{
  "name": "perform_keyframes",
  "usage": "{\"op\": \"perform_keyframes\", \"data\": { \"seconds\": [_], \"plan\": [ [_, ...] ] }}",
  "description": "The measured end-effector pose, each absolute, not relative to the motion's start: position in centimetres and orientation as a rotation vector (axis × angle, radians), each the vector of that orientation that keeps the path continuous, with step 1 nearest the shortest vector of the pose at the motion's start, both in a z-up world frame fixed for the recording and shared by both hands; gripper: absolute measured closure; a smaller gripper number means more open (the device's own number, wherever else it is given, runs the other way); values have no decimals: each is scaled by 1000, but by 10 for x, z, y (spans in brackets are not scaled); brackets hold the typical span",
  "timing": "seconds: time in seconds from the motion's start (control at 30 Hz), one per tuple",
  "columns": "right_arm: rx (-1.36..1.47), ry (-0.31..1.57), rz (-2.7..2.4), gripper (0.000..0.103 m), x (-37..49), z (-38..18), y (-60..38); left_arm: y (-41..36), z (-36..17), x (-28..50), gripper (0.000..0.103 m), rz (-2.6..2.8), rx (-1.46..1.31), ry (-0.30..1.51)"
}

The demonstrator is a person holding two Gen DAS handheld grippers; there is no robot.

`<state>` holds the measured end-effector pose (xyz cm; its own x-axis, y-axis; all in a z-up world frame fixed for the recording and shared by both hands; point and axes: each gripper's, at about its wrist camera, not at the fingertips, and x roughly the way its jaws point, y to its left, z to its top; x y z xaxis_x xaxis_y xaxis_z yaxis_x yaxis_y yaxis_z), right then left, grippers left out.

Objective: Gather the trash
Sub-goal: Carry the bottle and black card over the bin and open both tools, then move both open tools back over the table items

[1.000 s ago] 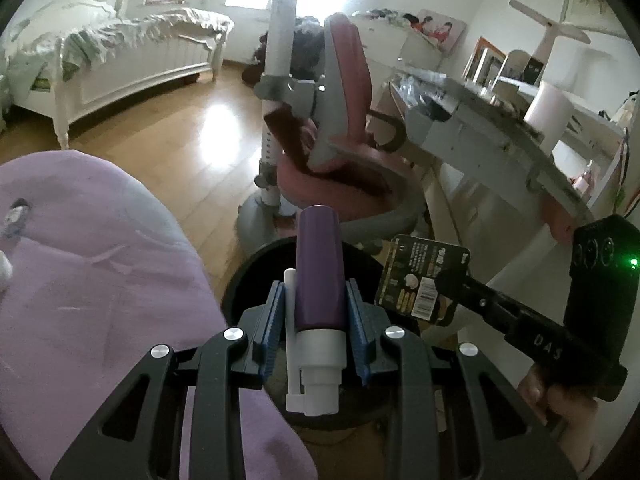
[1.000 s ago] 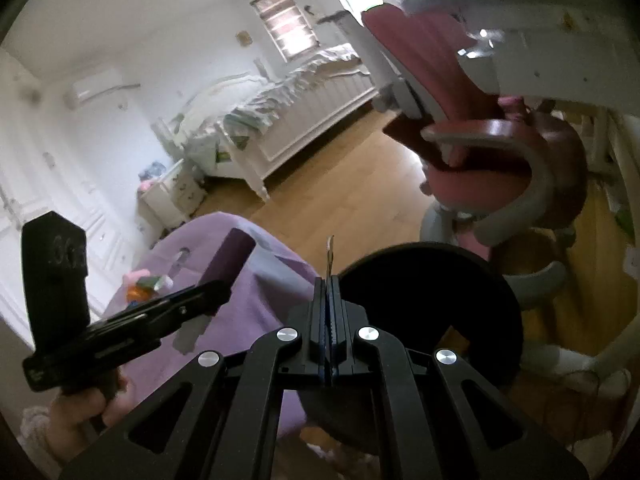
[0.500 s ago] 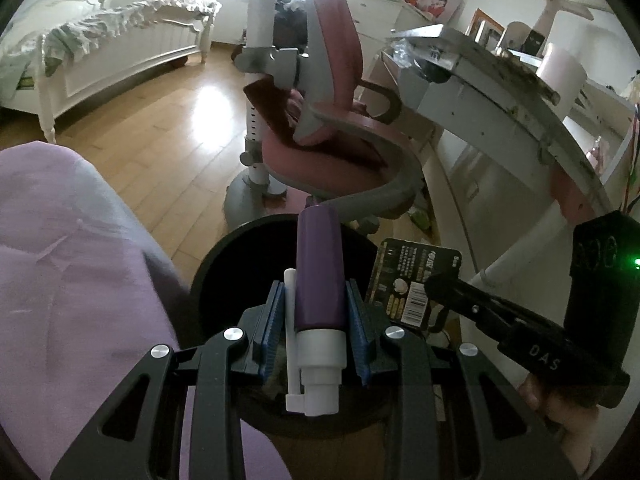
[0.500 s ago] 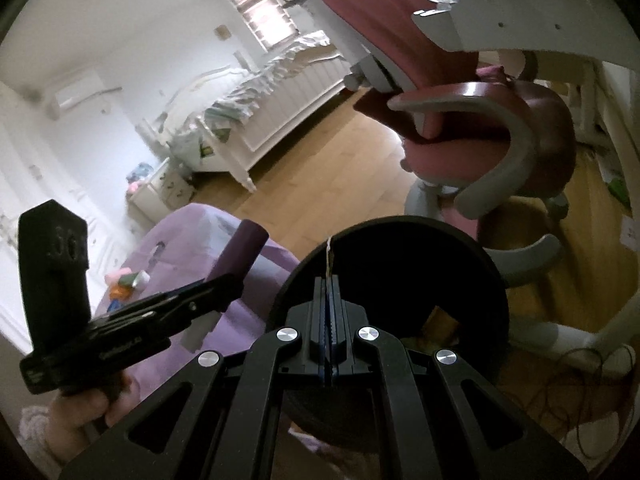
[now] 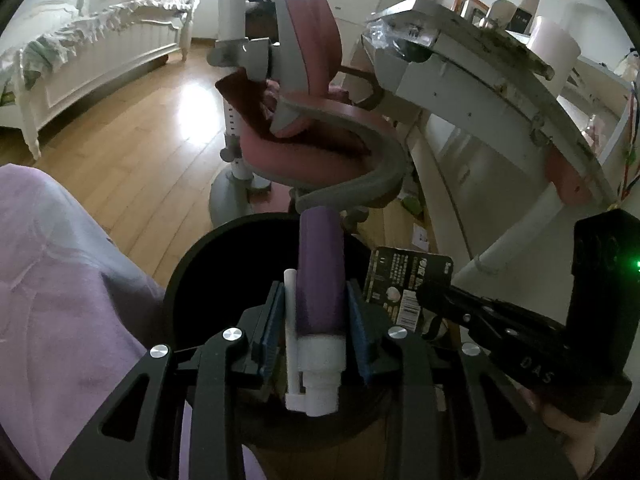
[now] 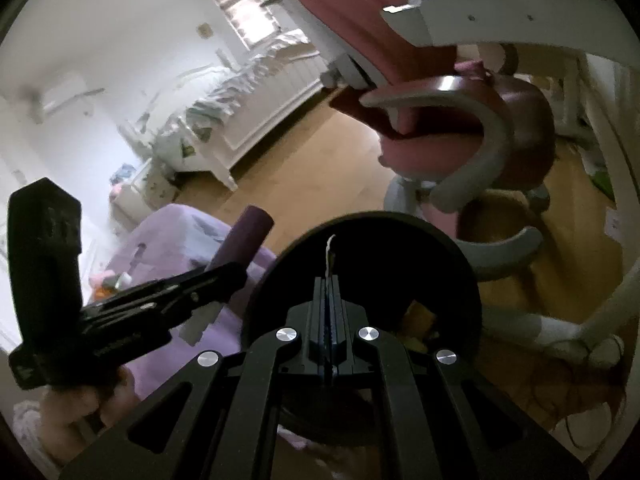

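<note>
The left gripper (image 5: pixel 316 312) was seen clamped on a purple tube (image 5: pixel 320 268) with a white cap end, a thin white stick pinched alongside it. The tube was held over the open mouth of the black bin (image 5: pixel 224 248), its purple end reaching to the far rim. In the right wrist view the same tube (image 6: pixel 244 236) was shown just outside the bin's left rim (image 6: pixel 276 264), over the purple cover (image 6: pixel 168 232); which reading was true could not be settled.

The right gripper (image 6: pixel 330 280) was closed tight on a thin dark card (image 5: pixel 408 276), which was seen edge-on from its own camera and printed-face-on from the left one. The card was carried at the right rim of the bin, partly over the opening. Something yellowish was glimpsed low inside the bin, too dark to be named.

Room around the bin was tight. The purple cover was pressed against its left side. The pink chair (image 5: pixel 320 128) with its grey armrest was parked just beyond the far rim, and the white desk (image 5: pixel 480 80) was slanted overhead to the right. Bare wooden floor (image 5: pixel 132 132) was left open toward the white bed (image 5: pixel 92 56), well apart from the bin.
</note>
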<state>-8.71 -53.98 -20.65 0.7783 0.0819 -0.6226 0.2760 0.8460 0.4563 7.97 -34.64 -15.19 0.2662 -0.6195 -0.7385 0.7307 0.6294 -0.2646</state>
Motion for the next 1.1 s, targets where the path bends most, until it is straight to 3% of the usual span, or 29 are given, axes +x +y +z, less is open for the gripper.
{"op": "perform_keyframes", "data": {
  "seconds": [0.03,0.07,0.1,0.13,0.17,0.2,0.27,0.6,0.77,1.1],
  "plan": [
    [563,685,-115,100,-87,-207,-540,-345,-151,78,67,-914,143,921],
    [559,692,-124,97,-87,-208,-540,-344,-150,77,56,-912,146,914],
    [558,693,-130,88,-88,-207,-539,-342,-149,75,49,-905,146,904],
    [561,690,-134,82,-89,-207,-539,-340,-147,74,35,-898,143,893],
    [566,680,-139,68,-91,-205,-539,-337,-145,72,27,-890,138,878],
    [566,674,-142,58,-92,-204,-538,-333,-142,71,26,-885,129,862],
    [562,666,-147,54,-93,-202,-536,-329,-140,70,26,-886,122,859],
    [518,692,-113,54,-81,-194,-511,-276,-123,73,26,-815,21,841],
    [490,693,-69,47,-70,-187,-486,-230,-118,80,26,-732,-52,835],
    [410,718,79,47,-33,-169,-411,-110,-109,92,26,-474,-157,783]
  ]
}}
